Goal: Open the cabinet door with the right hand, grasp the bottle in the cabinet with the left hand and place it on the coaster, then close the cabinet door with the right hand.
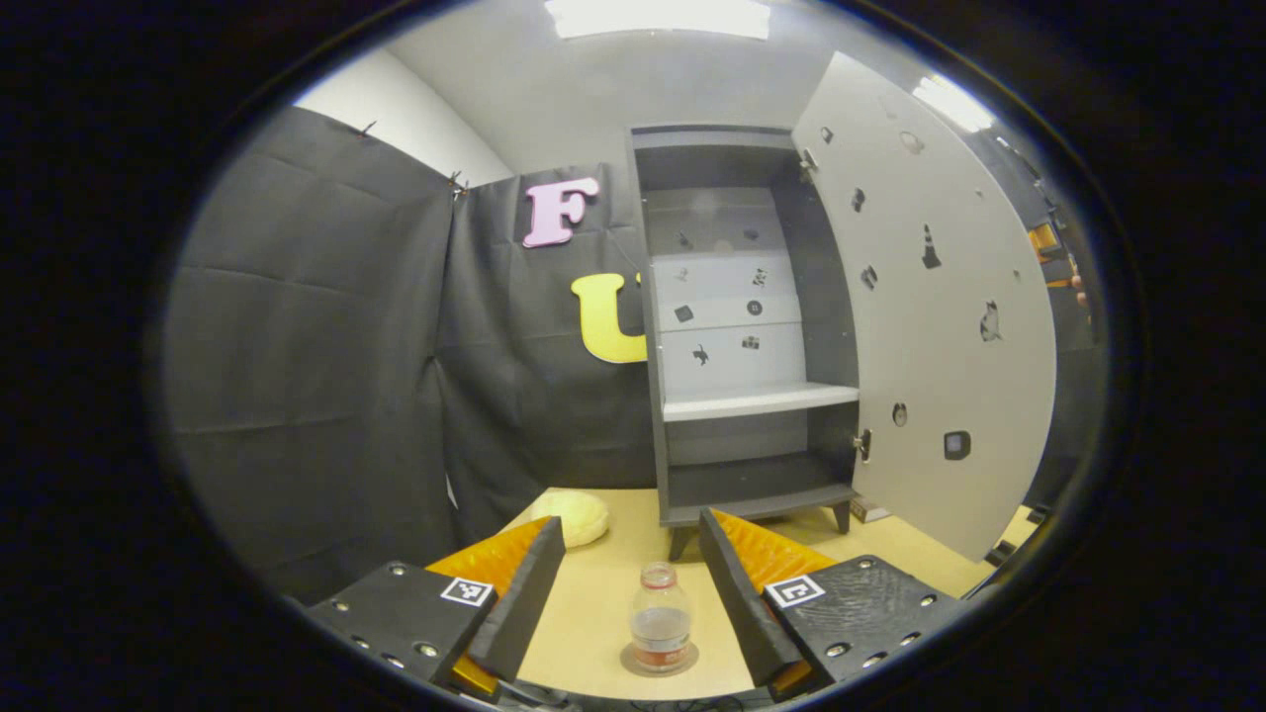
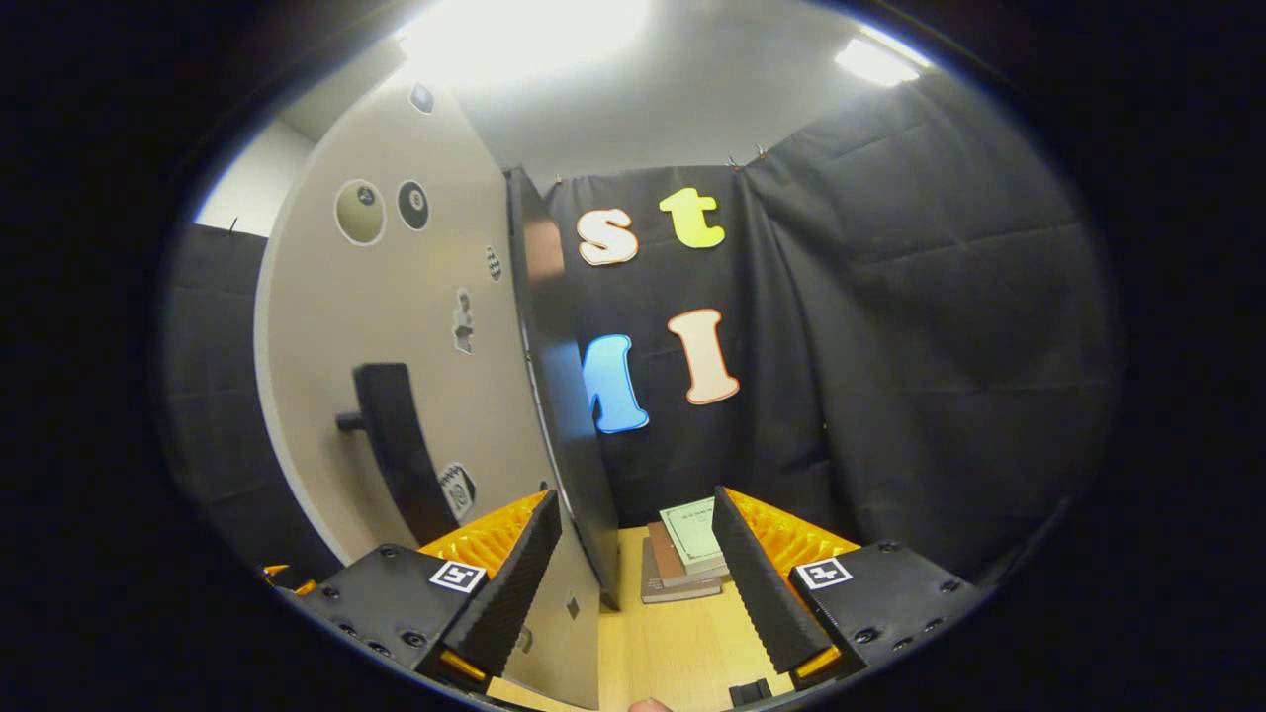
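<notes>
In the left gripper view a clear plastic bottle (image 1: 661, 619) with a little liquid stands upright on a round coaster (image 1: 633, 663) on the tan table. My left gripper (image 1: 633, 593) is open, with the bottle between its fingers and free of both. Behind stands the dark grey cabinet (image 1: 747, 326), its white shelf bare. Its door (image 1: 940, 307) is swung wide open to the right. In the right gripper view my right gripper (image 2: 638, 583) is open, and the free edge of the door (image 2: 559, 396) runs between its fingers. The dark door handle (image 2: 396, 445) lies left of them.
A pale yellow round object (image 1: 572, 516) lies on the table left of the cabinet. A stack of books (image 2: 687, 554) lies on the table beyond the right gripper. Black cloth walls close in the booth on all sides.
</notes>
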Motion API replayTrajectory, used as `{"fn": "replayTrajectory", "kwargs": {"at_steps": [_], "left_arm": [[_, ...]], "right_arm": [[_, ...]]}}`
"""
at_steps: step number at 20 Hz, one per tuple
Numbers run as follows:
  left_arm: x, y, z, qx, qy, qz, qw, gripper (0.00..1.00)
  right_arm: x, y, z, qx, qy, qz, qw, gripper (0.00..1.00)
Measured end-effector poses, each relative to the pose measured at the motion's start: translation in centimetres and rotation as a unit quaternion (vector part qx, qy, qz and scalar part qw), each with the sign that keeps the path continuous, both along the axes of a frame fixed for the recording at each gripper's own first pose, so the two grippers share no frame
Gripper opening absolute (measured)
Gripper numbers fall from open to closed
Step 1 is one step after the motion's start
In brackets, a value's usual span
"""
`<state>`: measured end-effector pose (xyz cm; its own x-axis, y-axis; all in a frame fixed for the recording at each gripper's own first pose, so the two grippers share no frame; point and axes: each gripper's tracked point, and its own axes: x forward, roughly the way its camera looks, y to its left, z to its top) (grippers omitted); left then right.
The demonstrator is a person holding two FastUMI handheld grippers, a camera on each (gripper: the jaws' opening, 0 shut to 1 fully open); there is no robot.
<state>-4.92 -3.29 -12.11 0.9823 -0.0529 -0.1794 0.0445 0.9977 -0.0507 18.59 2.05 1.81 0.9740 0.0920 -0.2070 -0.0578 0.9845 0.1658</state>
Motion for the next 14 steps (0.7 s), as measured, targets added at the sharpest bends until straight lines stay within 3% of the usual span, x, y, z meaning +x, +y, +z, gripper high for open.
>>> {"fn": "replayTrajectory", "kwargs": {"at_steps": [2, 6, 7, 8, 14], "left_arm": [[0.4, 1.8, 0.8, -0.010, -0.009, 0.005, 1.000, 0.82], [1.6, 4.5, 1.0, -0.013, -0.018, -0.003, 1.000, 0.82], [1.8, 5.2, 1.0, -0.017, -0.019, -0.004, 1.000, 0.82], [2.0, 5.6, 0.8, -0.020, -0.018, -0.006, 1.000, 0.82], [2.3, 8.8, -0.5, -0.025, -0.008, -0.015, 1.000, 0.82]], "right_arm": [[-0.5, 0.2, 1.2, -0.030, -0.009, -0.008, 0.999, 0.93], [-0.8, 2.7, 1.2, -0.050, -0.002, -0.004, 0.999, 0.96], [-1.0, 3.5, 1.3, -0.050, -0.002, -0.001, 0.999, 0.89], [-1.2, 4.4, 1.4, -0.051, -0.001, 0.002, 0.999, 0.96], [-1.6, 9.5, 1.4, -0.050, -0.001, 0.019, 0.999, 0.96]]}}
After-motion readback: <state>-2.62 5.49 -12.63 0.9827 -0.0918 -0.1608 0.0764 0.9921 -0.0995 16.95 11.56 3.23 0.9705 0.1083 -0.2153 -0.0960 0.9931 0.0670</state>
